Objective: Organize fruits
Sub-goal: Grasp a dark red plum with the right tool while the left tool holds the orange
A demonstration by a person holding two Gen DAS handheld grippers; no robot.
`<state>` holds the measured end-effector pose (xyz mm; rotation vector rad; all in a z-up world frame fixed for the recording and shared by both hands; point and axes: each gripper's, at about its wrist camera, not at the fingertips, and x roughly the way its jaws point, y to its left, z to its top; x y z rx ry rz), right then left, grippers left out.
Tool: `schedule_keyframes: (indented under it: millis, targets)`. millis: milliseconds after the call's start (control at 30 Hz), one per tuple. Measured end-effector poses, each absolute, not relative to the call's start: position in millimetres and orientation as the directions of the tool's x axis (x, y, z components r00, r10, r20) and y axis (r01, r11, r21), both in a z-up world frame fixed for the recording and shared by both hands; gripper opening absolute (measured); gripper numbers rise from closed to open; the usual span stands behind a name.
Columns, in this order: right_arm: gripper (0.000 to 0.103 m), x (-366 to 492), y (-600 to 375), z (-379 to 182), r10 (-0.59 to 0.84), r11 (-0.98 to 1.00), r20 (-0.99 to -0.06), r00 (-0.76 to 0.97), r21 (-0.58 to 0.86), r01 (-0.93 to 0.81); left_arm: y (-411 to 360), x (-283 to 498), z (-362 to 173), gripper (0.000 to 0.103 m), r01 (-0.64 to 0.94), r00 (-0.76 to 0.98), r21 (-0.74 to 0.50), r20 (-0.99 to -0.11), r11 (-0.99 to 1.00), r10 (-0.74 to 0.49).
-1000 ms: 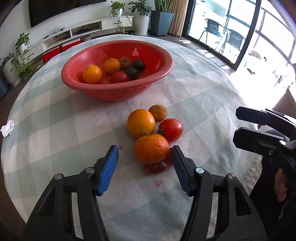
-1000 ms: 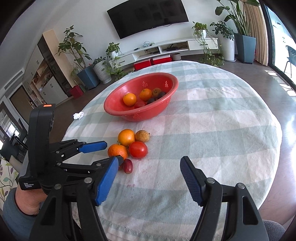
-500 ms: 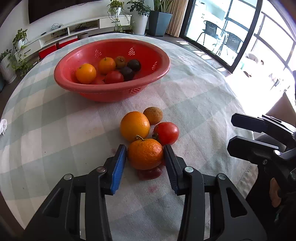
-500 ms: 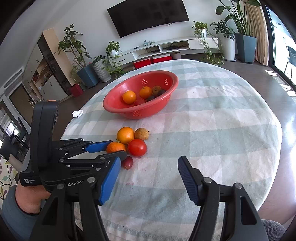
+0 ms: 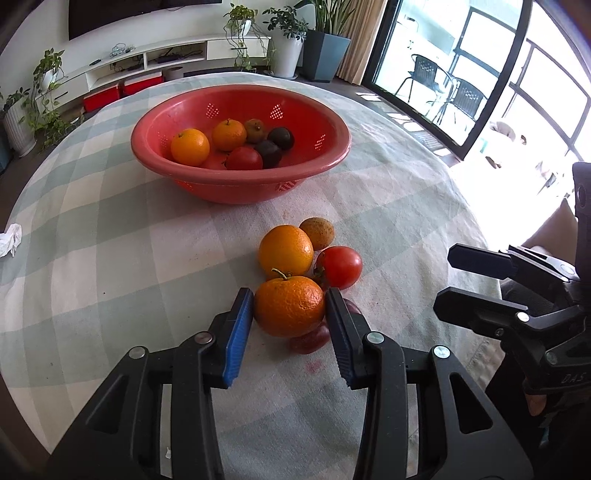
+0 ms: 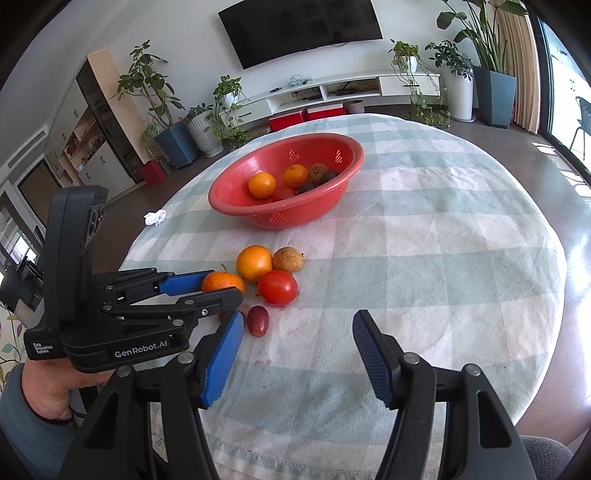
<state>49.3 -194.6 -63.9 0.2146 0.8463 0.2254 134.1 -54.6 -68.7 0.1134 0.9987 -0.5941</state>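
The left gripper (image 5: 289, 314) grips the stemmed orange (image 5: 289, 308) between its pads, the red bowl (image 5: 240, 188) straight ahead, while the right gripper (image 6: 297, 354) hangs open.

A crumpled white tissue (image 6: 155, 217) lies near the tabletop's (image 6: 424, 236) left edge, on the pale green and white checked cloth (image 5: 110, 258) that covers it. Beyond the far edge stands a low white media shelf (image 6: 354, 88) with red boxes (image 6: 306, 116) beneath, a dark television (image 6: 306, 27) on the wall above, and potted plants (image 6: 221, 110) along the wall. Glass doors (image 5: 480, 81) show black patio chairs (image 5: 443, 85).
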Motion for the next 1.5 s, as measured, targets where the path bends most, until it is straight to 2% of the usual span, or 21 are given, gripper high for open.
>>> schedule_keyframes:
  millis: [300,600,867,1100,1500]
  targets:
    - [0.048,63,-161,-80,0.264,0.964,-0.769,0.582,0.193,-0.182,-11,120,-65,0.038,0.467,0.435,-0.181,-0.806,0.866,-0.403]
    - [0.04,74,-140,-96,0.207,0.971,-0.81,0.549,0.101,-0.216,9,112,-75,0.038,0.44,0.44,-0.214,-0.796,0.872,-0.417]
    - [0.034,83,-134,-98,0.187,0.971,-0.809,0.557,0.065,-0.231,11,113,-78,0.038,0.441,0.438,-0.231,-0.787,0.867,-0.433]
    - [0.023,82,-128,-98,0.187,0.966,-0.812,0.553,0.048,-0.255,12,113,-79,0.038,0.439,0.439,-0.235,-0.786,0.867,-0.436]
    - [0.021,81,-128,-98,0.191,0.965,-0.815,0.547,0.053,-0.258,11,112,-79,0.038,0.444,0.44,-0.23,-0.786,0.866,-0.435]
